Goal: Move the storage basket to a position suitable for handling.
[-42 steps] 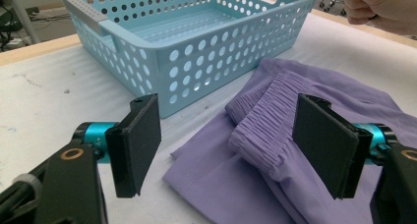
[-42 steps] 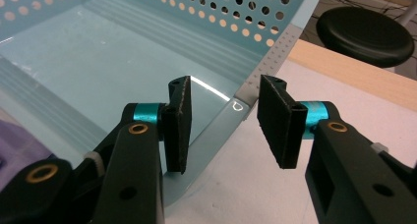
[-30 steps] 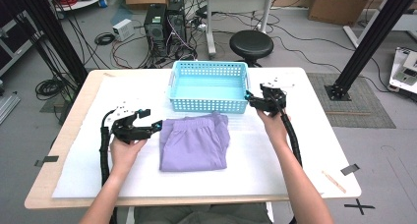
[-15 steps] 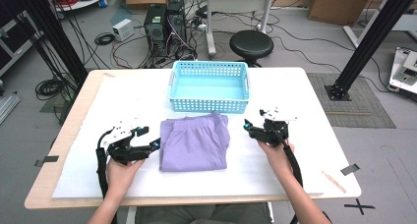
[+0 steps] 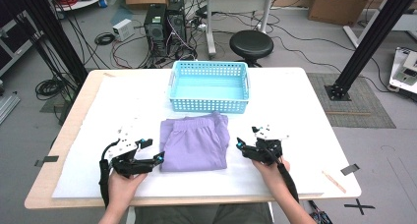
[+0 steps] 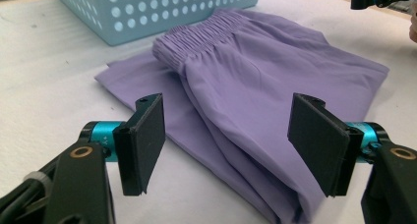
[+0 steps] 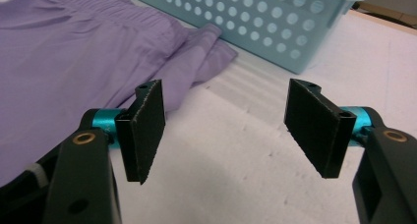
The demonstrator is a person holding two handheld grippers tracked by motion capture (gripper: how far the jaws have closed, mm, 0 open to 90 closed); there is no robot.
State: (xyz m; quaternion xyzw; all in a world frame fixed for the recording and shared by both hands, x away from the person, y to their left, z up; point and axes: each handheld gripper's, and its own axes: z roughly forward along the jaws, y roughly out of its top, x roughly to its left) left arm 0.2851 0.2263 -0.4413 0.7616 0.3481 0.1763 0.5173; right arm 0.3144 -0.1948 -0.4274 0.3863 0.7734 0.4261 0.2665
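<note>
Folded purple shorts (image 5: pixel 195 143) lie on the white mat, just in front of a light blue basket (image 5: pixel 209 105). My left gripper (image 5: pixel 153 151) rests low at the shorts' near left corner and points right at them. Its jaws are open and have just been closing slightly; in the left gripper view (image 6: pixel 226 135) the shorts' (image 6: pixel 246 71) edge lies ahead between them, untouched. My right gripper (image 5: pixel 241 149) sits off the shorts' right edge, pointing left. Its jaws are open and have just been opening slightly, with bare mat between them (image 7: pixel 226 130). Shorts (image 7: pixel 64 52) and basket (image 7: pixel 275 22) lie beyond.
The basket (image 6: pixel 147 8) is empty and stands at the table's back middle. A thin wooden stick (image 5: pixel 333 181) lies near the front right corner. Behind the table are a black stool (image 5: pixel 251 44) and computer towers (image 5: pixel 164 22).
Both hands have come back toward the near edge and sunk. The right gripper left the basket's right corner for the shorts' right side; the left slid down beside their left corner.
</note>
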